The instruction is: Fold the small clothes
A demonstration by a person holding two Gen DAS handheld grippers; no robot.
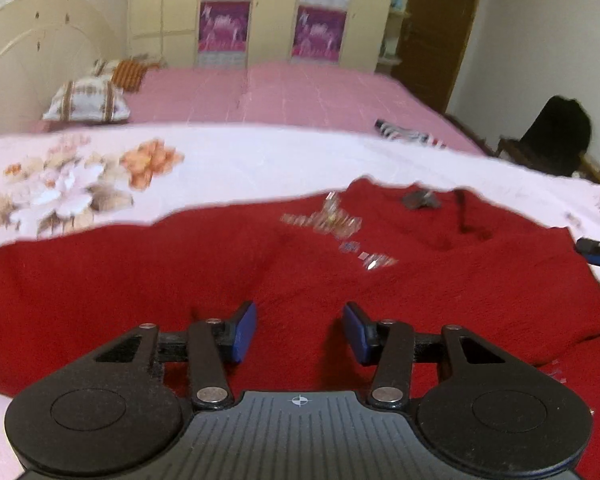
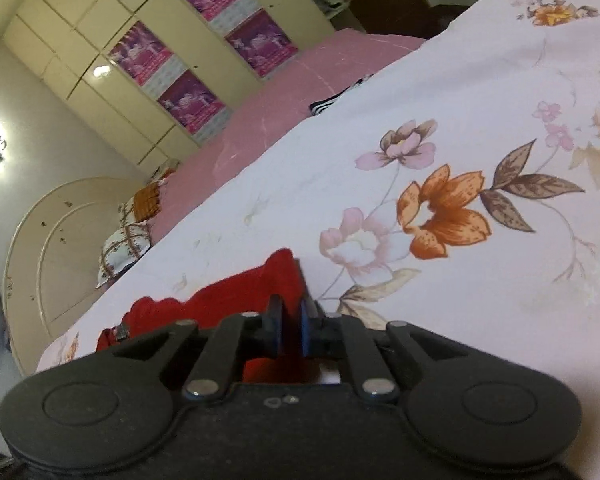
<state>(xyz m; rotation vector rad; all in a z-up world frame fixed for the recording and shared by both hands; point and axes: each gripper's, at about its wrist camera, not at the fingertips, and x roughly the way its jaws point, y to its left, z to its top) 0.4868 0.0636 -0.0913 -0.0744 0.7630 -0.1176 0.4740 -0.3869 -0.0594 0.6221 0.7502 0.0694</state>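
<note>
Red garment lies spread on the floral sheet covering the bed. Left tool is over the garment, blue pads apart, nothing between them: released. Right tool is at the garment's edge, pads nearly together with red fabric pinched between them.

No text can be read anywhere

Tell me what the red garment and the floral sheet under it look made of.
Red garment: seems a soft, matte knit, with a fuzzy ribbed texture and shiny sequin-like trim on the chest. Floral sheet: looks like smooth, thin woven cloth, perhaps cotton, with a flat printed pattern and fine creases.
</note>
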